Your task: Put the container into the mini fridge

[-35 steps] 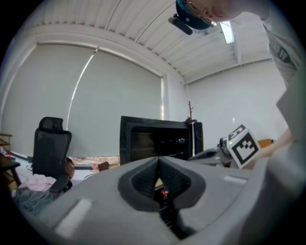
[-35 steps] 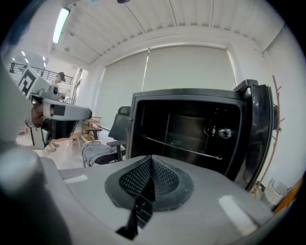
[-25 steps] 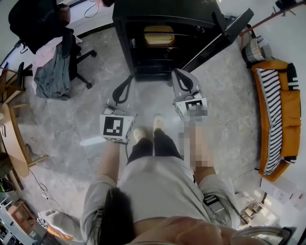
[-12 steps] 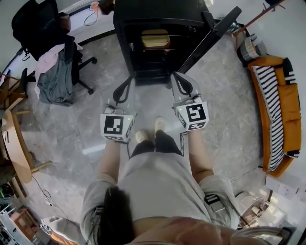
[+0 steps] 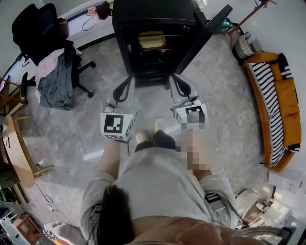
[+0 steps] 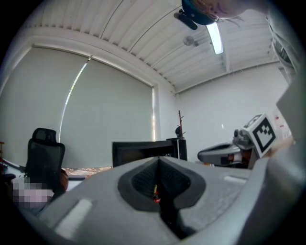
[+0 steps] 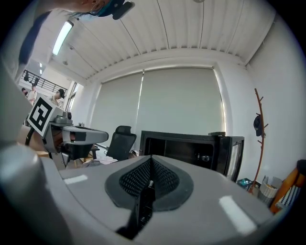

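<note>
One container (image 5: 152,40) sits partly hidden inside mini fridge (image 5: 143,13).

We see a black office chair (image 5: 36,28) at the upper left of the head view, with grey and pink clothes (image 5: 53,81) draped over it. An orange sofa (image 5: 288,103) with a striped throw (image 5: 267,105) lines the right edge, a basket (image 5: 240,46) just past its far end. A curved wooden desk (image 5: 16,153) juts in from the left. The floor (image 5: 224,100) is pale marble. A coat stand (image 7: 261,153) rises by the wall.
</note>
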Demonstrator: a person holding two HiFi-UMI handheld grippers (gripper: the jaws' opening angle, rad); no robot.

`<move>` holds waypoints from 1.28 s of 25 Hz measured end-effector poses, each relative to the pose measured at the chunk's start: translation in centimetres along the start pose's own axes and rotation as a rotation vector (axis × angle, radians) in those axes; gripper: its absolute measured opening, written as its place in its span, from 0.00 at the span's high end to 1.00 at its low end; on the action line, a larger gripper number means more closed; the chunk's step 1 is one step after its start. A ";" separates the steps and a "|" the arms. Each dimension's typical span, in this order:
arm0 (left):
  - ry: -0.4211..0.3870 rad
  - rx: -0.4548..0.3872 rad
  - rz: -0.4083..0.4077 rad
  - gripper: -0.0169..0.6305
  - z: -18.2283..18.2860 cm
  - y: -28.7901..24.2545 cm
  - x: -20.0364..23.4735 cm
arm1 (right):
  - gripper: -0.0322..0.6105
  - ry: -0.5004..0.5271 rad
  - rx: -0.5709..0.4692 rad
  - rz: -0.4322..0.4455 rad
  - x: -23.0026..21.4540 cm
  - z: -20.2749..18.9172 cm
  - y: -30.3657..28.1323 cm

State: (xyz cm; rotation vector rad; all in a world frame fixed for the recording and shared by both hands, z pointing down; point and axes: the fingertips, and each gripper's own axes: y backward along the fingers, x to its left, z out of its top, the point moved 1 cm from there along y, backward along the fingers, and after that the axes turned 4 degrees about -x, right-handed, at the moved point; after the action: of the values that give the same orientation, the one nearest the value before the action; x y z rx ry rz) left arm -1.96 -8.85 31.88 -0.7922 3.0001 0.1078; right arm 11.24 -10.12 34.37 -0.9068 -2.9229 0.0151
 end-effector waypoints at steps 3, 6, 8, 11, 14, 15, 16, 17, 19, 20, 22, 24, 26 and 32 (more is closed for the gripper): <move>-0.004 -0.011 -0.008 0.97 0.6 0.4 -0.3 | 0.95 -0.004 -0.011 -0.003 0.5 0.5 0.6; -0.007 -0.017 -0.013 0.97 1.1 0.7 -0.5 | 0.95 -0.009 -0.022 -0.013 0.7 1.0 1.3; -0.009 -0.020 -0.015 0.97 1.4 1.0 -0.7 | 0.95 -0.014 -0.031 -0.019 0.9 1.4 1.8; -0.014 -0.025 -0.018 0.97 1.8 1.4 -0.9 | 0.95 -0.022 -0.048 -0.026 1.1 2.0 2.4; -0.019 -0.029 -0.022 0.97 2.1 1.8 -1.1 | 0.95 -0.016 -0.062 -0.028 1.5 2.5 2.7; -0.020 -0.031 -0.023 0.97 2.2 1.9 -1.1 | 0.95 -0.014 -0.066 -0.028 1.7 2.7 2.8; -0.020 -0.033 -0.024 0.97 2.2 2.1 -1.1 | 0.95 -0.012 -0.070 -0.028 1.9 2.9 2.9; -0.020 -0.034 -0.026 0.97 2.3 2.3 -1.1 | 0.95 -0.011 -0.073 -0.028 2.2 3.0 2.9; -0.021 -0.038 -0.029 0.97 2.5 2.6 -1.0 | 0.95 -0.009 -0.078 -0.029 2.6 3.3 3.0; -0.021 -0.040 -0.030 0.97 2.6 2.7 -0.9 | 0.95 -0.008 -0.080 -0.029 2.8 3.4 3.0; -0.017 -0.043 -0.032 0.97 2.6 2.9 -0.9 | 0.95 -0.007 -0.081 -0.029 3.1 3.5 3.0; -0.016 -0.046 -0.034 0.97 2.6 3.1 -0.9 | 0.95 -0.013 -0.083 -0.033 3.3 3.6 3.1; -0.014 -0.050 -0.035 0.97 2.7 3.4 -0.8 | 0.95 -0.014 -0.087 -0.038 3.4 3.7 3.2; -0.018 -0.056 -0.026 0.97 2.7 4.1 -0.8 | 0.95 -0.009 -0.095 -0.034 3.8 3.7 3.4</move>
State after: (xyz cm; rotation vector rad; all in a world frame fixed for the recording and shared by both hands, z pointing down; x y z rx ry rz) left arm -3.23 -4.73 29.45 -0.8304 2.9816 0.1982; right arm 9.78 -5.09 30.81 -0.8723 -2.9690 -0.1235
